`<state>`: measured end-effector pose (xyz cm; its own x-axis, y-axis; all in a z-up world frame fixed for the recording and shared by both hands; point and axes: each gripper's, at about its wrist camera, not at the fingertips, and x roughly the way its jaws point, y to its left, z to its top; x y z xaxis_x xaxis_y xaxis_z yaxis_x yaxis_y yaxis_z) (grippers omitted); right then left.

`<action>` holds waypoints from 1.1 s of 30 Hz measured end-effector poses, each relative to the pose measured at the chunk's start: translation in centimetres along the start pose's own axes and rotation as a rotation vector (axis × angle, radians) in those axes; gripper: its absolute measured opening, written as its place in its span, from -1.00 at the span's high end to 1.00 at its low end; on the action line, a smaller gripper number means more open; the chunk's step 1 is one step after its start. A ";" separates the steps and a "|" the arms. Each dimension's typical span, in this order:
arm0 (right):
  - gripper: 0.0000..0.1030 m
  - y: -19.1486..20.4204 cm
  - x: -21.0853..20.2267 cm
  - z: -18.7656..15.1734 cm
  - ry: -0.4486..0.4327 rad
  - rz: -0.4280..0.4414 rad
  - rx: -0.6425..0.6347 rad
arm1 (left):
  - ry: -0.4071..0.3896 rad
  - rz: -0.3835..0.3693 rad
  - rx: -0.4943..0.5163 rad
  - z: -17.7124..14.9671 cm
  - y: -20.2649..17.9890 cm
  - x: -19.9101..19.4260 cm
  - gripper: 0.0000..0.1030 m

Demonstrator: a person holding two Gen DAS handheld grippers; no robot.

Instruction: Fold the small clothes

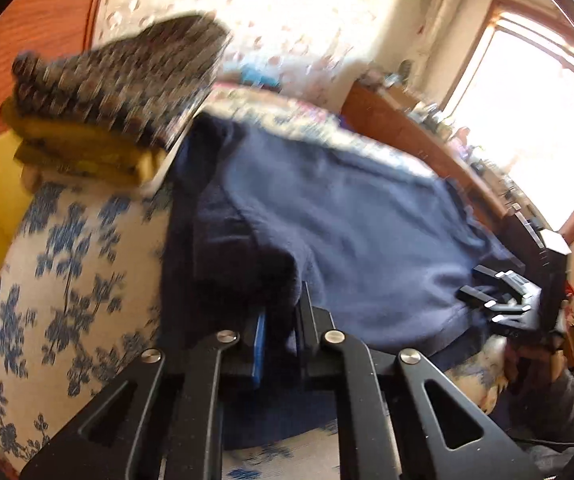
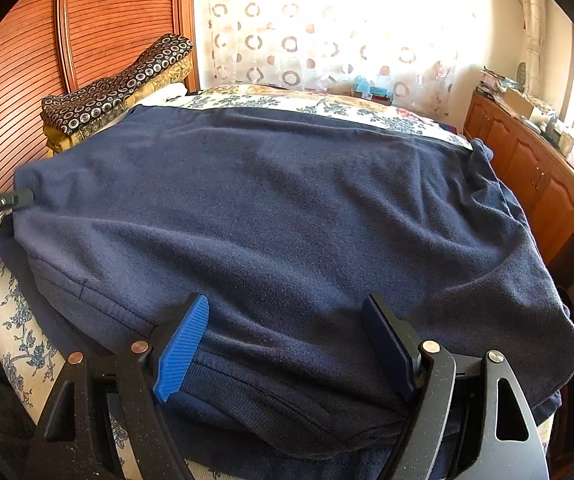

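Pinching a bunched fold of the navy sweatshirt (image 1: 327,216), my left gripper (image 1: 279,336) has its pads clamped together on the cloth at that garment's left edge. My right gripper (image 2: 287,340) sits with jaws spread wide, the ribbed hem lying between them, pads not pressing. I see the sweatshirt spread flat over the floral bedspread (image 2: 19,344). Beyond its far left corner sits a stack of folded patterned fabrics (image 2: 115,88).
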<state>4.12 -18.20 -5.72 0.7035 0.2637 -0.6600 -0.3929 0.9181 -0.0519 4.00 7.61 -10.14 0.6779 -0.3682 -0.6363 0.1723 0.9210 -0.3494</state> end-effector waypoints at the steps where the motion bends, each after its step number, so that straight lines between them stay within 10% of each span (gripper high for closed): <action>1: -0.57 0.1 0.0 0.0 -0.001 -0.003 0.002 | -0.017 -0.010 0.018 0.5 -0.7 -0.4 0.76; 12: -0.57 -1.2 -0.4 -0.2 -0.017 0.023 0.084 | -0.100 -0.041 0.170 5.7 -5.9 -2.0 0.78; 23: -0.57 -0.2 0.0 -0.2 -0.015 0.009 0.030 | 0.059 0.224 0.041 -0.2 1.3 -1.1 0.15; 33: -0.57 -0.4 0.0 -0.3 -0.013 0.010 0.032 | 0.114 0.204 -0.013 -2.4 2.9 -0.5 0.05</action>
<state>4.14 -18.68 -5.92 0.7070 0.2768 -0.6508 -0.3811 0.9243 -0.0210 2.48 10.15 -12.52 0.6126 -0.1875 -0.7678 0.0300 0.9763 -0.2144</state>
